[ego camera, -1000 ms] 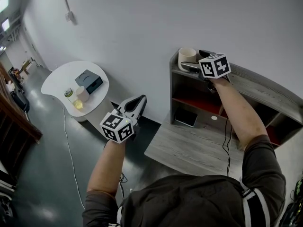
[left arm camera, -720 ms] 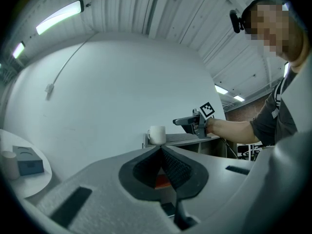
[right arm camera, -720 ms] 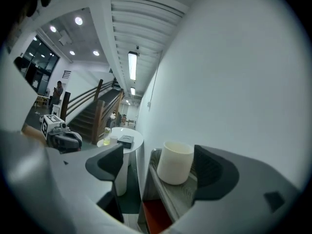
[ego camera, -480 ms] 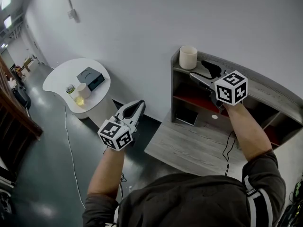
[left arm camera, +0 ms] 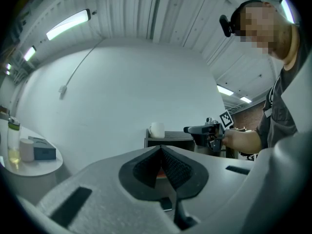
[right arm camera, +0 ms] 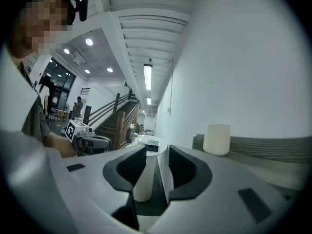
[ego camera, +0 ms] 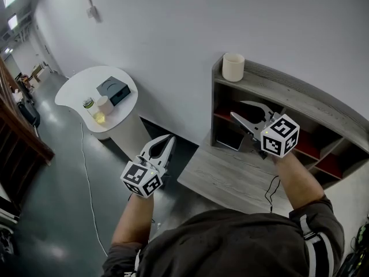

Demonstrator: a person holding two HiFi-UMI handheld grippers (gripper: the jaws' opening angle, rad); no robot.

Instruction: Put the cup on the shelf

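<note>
A cream cup (ego camera: 233, 67) stands upright on the left end of the top of the grey wooden shelf (ego camera: 300, 95), with nothing touching it. My right gripper (ego camera: 245, 111) hovers open and empty in front of the shelf, below and to the right of the cup. In the right gripper view the cup (right arm camera: 216, 139) sits on the shelf top (right arm camera: 273, 150), off to the right of the parted jaws. My left gripper (ego camera: 163, 145) hangs over the floor left of the shelf, shut and empty. From the left gripper view the cup (left arm camera: 157, 129) shows far ahead.
A round white table (ego camera: 75, 94) at the left carries a grey box (ego camera: 112, 88), a jar (ego camera: 87, 103) and a small white cup (ego camera: 102, 104). A low wooden platform (ego camera: 230, 178) lies before the shelf. A cable (ego camera: 86, 178) runs across the dark floor.
My right gripper has drawn back and down from the cup, leaving it standing on the shelf top. The left gripper has barely moved.
</note>
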